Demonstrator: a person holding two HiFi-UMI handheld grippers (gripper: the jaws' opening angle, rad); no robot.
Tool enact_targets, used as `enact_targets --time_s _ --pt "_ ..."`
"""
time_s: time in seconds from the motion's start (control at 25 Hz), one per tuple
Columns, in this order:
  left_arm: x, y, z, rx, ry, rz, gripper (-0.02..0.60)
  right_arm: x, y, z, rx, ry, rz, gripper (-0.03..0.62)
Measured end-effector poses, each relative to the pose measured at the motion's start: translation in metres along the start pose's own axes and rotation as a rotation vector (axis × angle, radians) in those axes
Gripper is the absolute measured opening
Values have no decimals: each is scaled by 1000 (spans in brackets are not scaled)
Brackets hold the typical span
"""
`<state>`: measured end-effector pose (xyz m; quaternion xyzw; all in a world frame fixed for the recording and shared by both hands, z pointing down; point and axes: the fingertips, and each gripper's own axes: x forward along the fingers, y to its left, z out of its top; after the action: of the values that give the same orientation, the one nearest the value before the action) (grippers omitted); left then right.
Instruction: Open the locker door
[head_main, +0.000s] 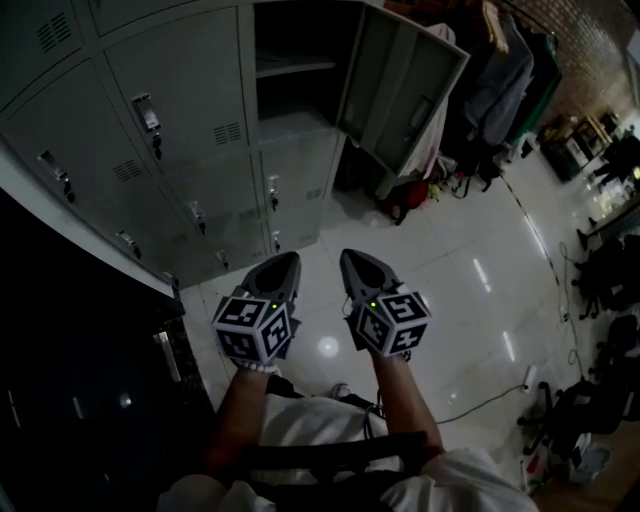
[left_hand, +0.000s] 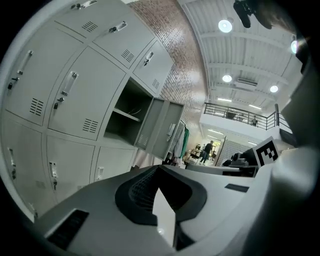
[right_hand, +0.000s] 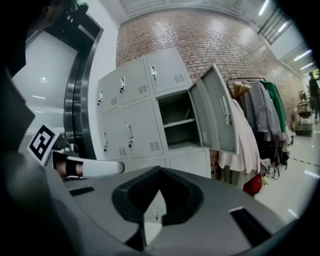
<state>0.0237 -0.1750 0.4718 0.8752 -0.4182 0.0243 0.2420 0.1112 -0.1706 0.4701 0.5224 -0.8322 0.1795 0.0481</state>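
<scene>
**A:** Where's the door?

**B:** The door (head_main: 400, 95) stands swung out from the lockers (head_main: 180, 150), far from both grippers and a bit right of them. Its long edge is upright, and a shelf (head_main: 295, 65) shows in the opening.

**A:** And the jaws?

**B:** The left gripper (head_main: 290, 260) and right gripper (head_main: 350, 258) are both pinched together on nothing. They sit side by side over the floor (head_main: 450, 280), well apart from the lockers.

**A:** Which is nearer?

**B:** The right, I'd judge, since the door juts out on its side.

**A:** Task done, then?

**B:** Probably, though the latch is too small to make out. The other doors look closed.
</scene>
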Motion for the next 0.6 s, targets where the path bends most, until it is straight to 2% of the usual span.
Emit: enact_targets --time_s 0.16,0.36,0.6 --pt "-3 -41 -15 10 4 59 -2 -39 -16 -3 -24 2 61 5" --pt "-6 -102 -36 29 -13 103 -3 -85 -36 -19 -2 24 148 5" --pt "-33 -134 -63 19 -43 214 -2 -109 -16 -38 -5 59 298 5"
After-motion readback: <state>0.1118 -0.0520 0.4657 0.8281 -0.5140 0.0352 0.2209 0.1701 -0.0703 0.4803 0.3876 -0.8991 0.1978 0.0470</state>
